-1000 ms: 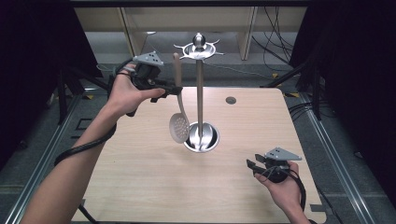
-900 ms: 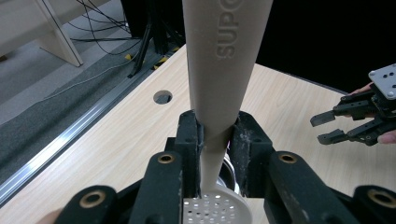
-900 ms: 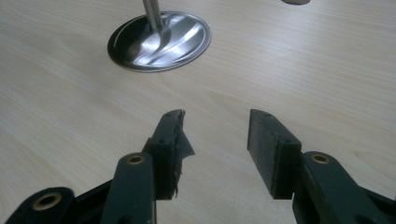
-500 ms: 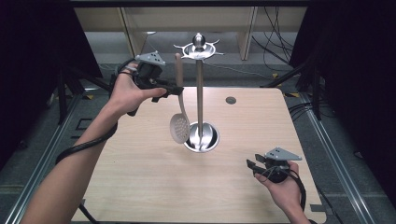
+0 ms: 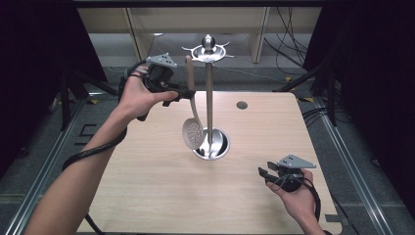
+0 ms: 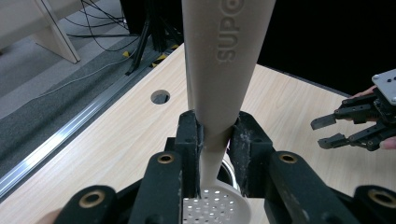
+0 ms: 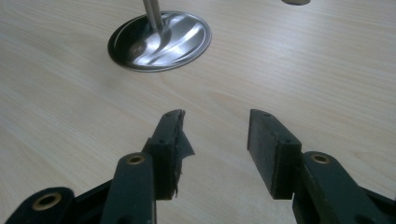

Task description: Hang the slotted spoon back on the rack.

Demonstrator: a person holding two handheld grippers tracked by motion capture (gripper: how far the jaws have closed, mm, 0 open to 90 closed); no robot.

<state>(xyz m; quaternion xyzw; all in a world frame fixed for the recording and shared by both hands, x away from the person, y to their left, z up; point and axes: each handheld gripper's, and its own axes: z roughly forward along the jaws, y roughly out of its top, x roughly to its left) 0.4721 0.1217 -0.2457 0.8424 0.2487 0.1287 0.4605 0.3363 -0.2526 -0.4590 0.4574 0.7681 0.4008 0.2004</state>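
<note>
A beige slotted spoon [image 5: 192, 122] hangs upright, bowl down, just left of a metal utensil stand [image 5: 209, 98] with a round base and hooked top ring. My left gripper [image 5: 188, 93] is shut on the spoon's handle [image 6: 219, 84], high above the table; the perforated bowl [image 6: 215, 209] shows below the jaws. My right gripper [image 5: 266, 175] rests low at the table's front right, open with nothing between its fingers [image 7: 266, 144]. The stand's shiny base [image 7: 159, 39] lies ahead of it, and the right gripper [image 6: 334, 130] also appears far off in the left gripper view.
The wooden table [image 5: 147, 186] has a round cable hole [image 5: 241, 105] near its back edge. Metal rails run along both sides on the floor. Shelving legs and cables lie beyond the far edge.
The left gripper and the spoon have shifted slightly toward the stand. The right gripper has stayed still.
</note>
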